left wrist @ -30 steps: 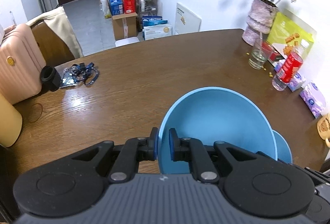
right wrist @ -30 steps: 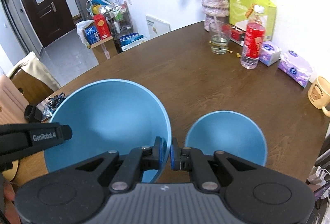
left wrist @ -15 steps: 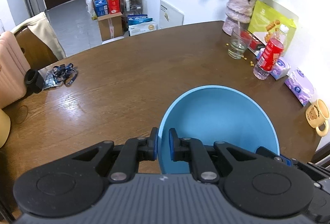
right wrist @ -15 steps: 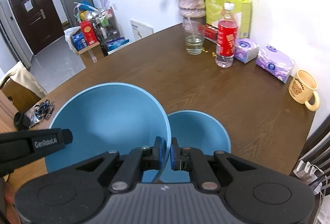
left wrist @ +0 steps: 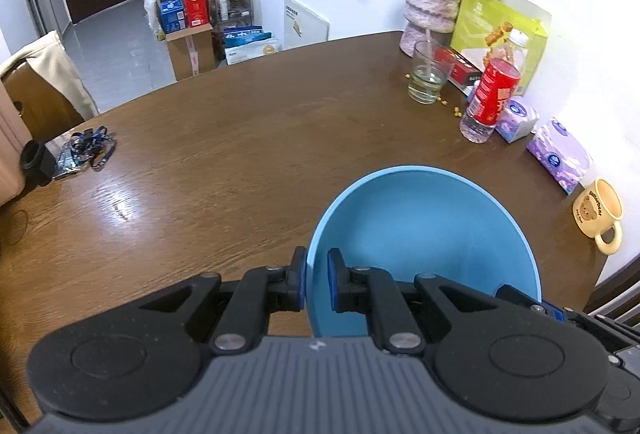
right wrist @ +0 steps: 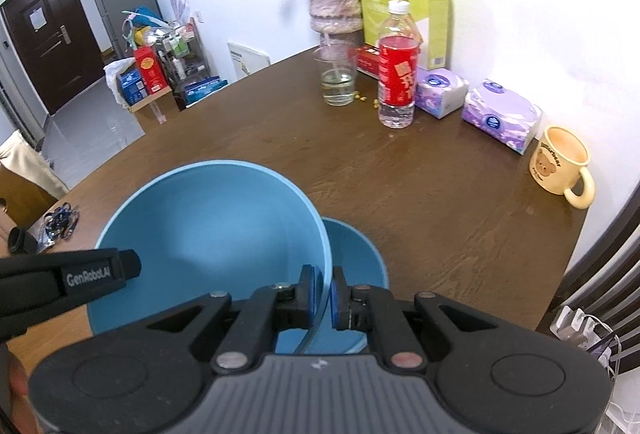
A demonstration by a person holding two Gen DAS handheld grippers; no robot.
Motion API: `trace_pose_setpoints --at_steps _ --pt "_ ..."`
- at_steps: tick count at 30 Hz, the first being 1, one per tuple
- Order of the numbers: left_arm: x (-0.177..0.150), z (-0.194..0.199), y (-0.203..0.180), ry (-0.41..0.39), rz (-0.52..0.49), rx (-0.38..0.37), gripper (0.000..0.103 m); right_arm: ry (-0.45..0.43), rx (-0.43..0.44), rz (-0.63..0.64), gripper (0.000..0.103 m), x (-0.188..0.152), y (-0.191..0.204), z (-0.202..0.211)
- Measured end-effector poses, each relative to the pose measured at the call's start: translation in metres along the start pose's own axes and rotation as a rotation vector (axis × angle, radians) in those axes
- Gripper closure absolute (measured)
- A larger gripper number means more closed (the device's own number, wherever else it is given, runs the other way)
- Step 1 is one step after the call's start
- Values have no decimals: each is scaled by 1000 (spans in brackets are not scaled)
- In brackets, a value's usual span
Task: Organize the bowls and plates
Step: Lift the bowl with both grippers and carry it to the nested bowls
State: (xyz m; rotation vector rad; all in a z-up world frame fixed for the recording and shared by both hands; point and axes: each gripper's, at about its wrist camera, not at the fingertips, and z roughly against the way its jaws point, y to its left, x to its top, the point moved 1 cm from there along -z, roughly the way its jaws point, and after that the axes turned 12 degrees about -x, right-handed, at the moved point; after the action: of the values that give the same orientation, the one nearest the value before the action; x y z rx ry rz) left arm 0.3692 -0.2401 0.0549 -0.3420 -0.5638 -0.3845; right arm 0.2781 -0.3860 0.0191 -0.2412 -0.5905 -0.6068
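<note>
Large blue bowl (right wrist: 208, 230) held off the desk (left wrist: 224, 154), left gripper (left wrist: 317, 284) and right gripper (right wrist: 322, 294) each pinching its rim with narrowed fingers; small blue bowl (right wrist: 356, 250) partly beneath; advise levelling, centring, then lowering evenly to nest.

Matt blue bowl (left wrist: 424, 226); glossy wood table (left wrist: 224, 162)
</note>
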Motion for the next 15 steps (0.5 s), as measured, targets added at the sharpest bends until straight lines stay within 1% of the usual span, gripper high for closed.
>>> trace_pose_setpoints --at_steps 11,15 --pt "-3 -24 -15 22 1 -18 92 18 -27 1 95 0 -18 -22" --pt "-6 -35 -18 32 -2 -14 92 -5 -48 18 95 -3 -19 -30"
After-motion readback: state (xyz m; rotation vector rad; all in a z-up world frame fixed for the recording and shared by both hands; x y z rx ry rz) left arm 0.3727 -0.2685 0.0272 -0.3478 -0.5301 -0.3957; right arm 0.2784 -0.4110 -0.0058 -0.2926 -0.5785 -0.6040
